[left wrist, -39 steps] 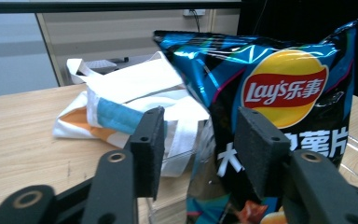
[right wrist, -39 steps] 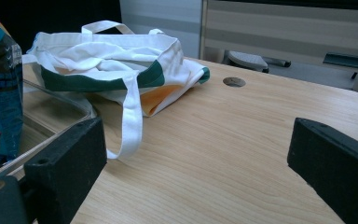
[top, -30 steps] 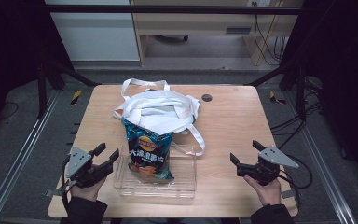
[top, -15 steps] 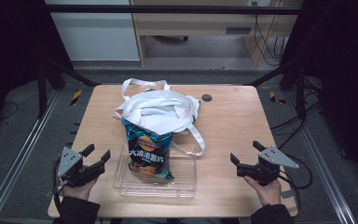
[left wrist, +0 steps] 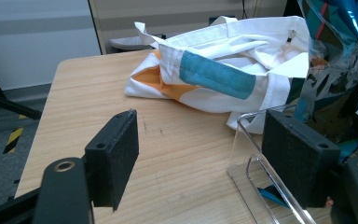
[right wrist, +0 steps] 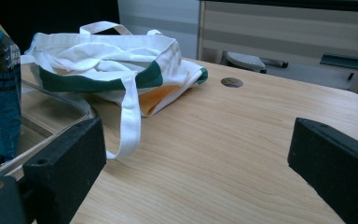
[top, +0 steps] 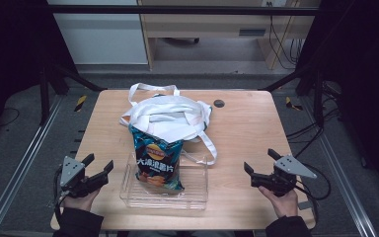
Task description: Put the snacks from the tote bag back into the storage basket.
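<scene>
A blue chip bag (top: 157, 160) stands upright in a clear plastic tray (top: 197, 190) near the table's front edge and leans against a white tote bag (top: 168, 116) with green and orange trim. My left gripper (top: 99, 162) is left of the tray. It is open, its jaws have just been opening, and nothing is between them. In the left gripper view its black pads (left wrist: 114, 161) frame bare wood, with the tray (left wrist: 249, 163), chip bag (left wrist: 340, 70) and tote (left wrist: 214, 74) ahead. My right gripper (top: 259, 160) rests open and empty, right of the tray.
The wooden table (top: 246, 128) has a round cable hole (top: 219, 103) behind the tote. A long tote strap (right wrist: 130, 116) trails onto the wood toward the right gripper (right wrist: 196, 158). Dark floor, metal rails and cables surround the table.
The left gripper has drawn back to the left, away from the tray, and its jaws have spread wider. The right gripper, the bags and the tray have stayed put.
</scene>
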